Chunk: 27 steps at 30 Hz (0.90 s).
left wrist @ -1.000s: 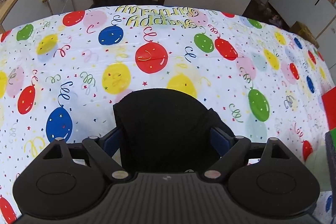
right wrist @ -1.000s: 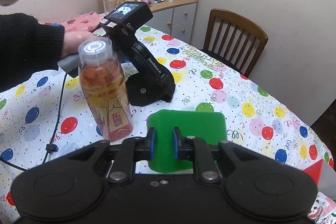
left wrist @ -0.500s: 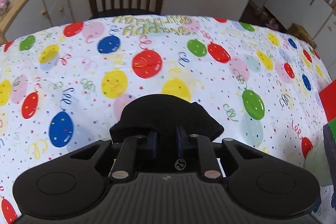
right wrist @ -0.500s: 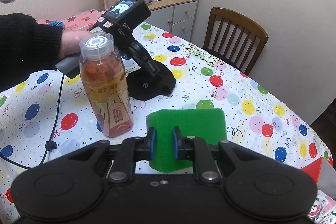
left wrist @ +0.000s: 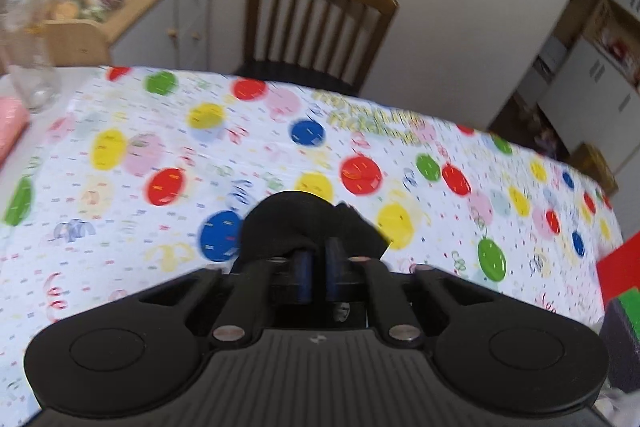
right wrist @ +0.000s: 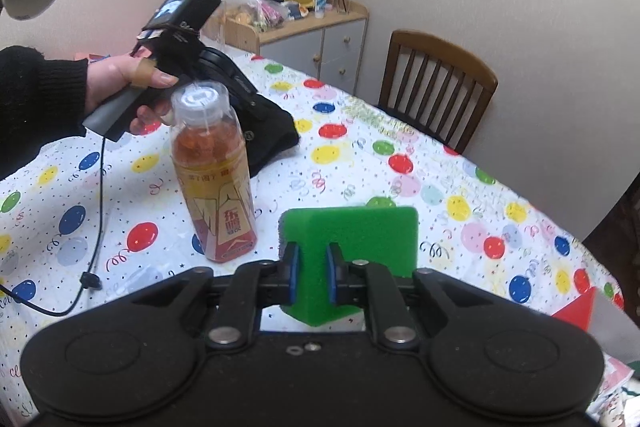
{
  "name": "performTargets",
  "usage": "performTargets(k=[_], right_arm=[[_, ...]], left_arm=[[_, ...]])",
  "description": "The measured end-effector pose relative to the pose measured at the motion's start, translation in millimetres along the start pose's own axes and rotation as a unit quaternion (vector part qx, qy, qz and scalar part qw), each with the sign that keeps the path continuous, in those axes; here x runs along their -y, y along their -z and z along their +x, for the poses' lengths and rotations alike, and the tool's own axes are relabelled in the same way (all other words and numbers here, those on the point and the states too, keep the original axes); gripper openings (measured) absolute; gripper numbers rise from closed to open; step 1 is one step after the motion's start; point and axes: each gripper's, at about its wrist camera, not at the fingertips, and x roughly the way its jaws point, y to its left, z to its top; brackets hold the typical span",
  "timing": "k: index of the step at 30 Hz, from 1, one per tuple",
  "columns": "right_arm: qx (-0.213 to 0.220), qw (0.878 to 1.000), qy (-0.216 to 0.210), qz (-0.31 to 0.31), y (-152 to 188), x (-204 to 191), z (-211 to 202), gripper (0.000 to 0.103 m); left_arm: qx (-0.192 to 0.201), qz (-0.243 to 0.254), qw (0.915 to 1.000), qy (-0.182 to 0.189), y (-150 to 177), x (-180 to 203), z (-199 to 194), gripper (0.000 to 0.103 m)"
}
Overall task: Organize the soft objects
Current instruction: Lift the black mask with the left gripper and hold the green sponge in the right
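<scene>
My left gripper (left wrist: 316,263) is shut on a black cloth (left wrist: 296,219) and holds it bunched up above the balloon-print tablecloth (left wrist: 160,155). The right wrist view shows the left gripper (right wrist: 256,131) with the cloth (right wrist: 276,139) hanging from it. My right gripper (right wrist: 312,263) is shut on a green sponge (right wrist: 360,231) and holds it above the table, to the right of the bottle.
A bottle of amber drink (right wrist: 212,171) stands on the table left of the sponge. A wooden chair (left wrist: 316,23) stands at the far edge. A cabinet with clutter (right wrist: 304,23) is behind. A red box (left wrist: 620,271) sits at the right edge. A cable (right wrist: 96,227) trails left.
My left gripper closed on the black cloth, then lifted it off the table and swung left. The right gripper kept holding the green sponge, nearly still.
</scene>
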Motion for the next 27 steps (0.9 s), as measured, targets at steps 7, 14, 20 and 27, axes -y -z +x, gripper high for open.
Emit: performTargets(k=[7,14,20,27], right_arm=[[0.027,1.0,0.008,-0.009,-4,-1,-23,0.013],[0.037,0.999,-0.01,0.013,-1,3,-51,0.013],[0.029,0.999,-0.025,0.007,11,-10,-65,0.013],[0.019,0.999,-0.039,0.028,23,-21,-65,0.013]], left_arm=[[0.028,-0.012,0.9994,-0.018,6,-13,-46,0.004],[0.005,-0.018,0.9998,-0.009,33,-21,-57,0.005],[-0.008,-0.029,0.9995,-0.006,47,-26,-47,0.008],[-0.004,-0.065,0.9978,-0.014,39,-33,-27,0.093]])
